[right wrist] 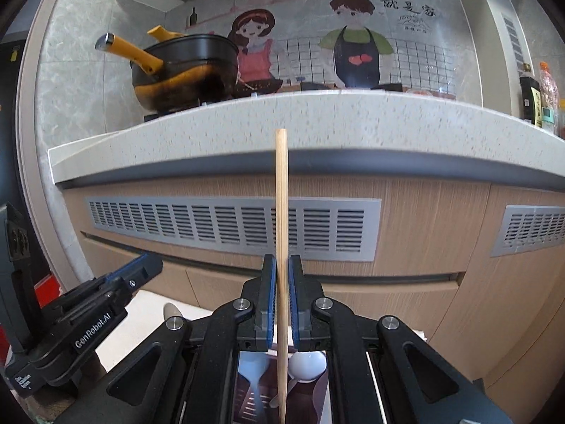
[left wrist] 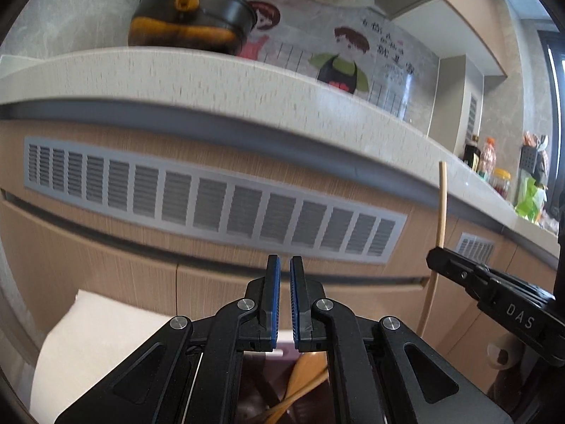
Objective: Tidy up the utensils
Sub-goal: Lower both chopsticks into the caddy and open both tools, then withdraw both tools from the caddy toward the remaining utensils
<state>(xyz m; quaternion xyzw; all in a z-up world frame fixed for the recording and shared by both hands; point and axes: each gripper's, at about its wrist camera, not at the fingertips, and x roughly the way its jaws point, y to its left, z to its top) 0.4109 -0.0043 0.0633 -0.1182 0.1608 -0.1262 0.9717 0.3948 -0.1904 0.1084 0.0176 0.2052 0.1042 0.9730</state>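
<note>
My right gripper [right wrist: 281,265] is shut on a thin wooden chopstick [right wrist: 281,190] that stands upright between its blue pads, its top reaching the counter edge. The same chopstick [left wrist: 441,205] shows at the right of the left wrist view, held by the right gripper [left wrist: 438,254]. My left gripper [left wrist: 285,261] is shut with nothing between its pads. Below the right gripper lie a white spoon [right wrist: 306,364] and a pale slotted utensil [right wrist: 252,374] on a dark tray. Under the left gripper I see a wooden spoon [left wrist: 303,378]. The left gripper [right wrist: 148,265] shows at lower left in the right wrist view.
A speckled white countertop [right wrist: 317,120] runs across both views above wood cabinet fronts with grey vent grilles [right wrist: 229,226]. A black and orange pot [right wrist: 183,70] sits on the stove. Bottles [right wrist: 529,95] stand at the counter's right. A white surface [left wrist: 88,335] lies lower left.
</note>
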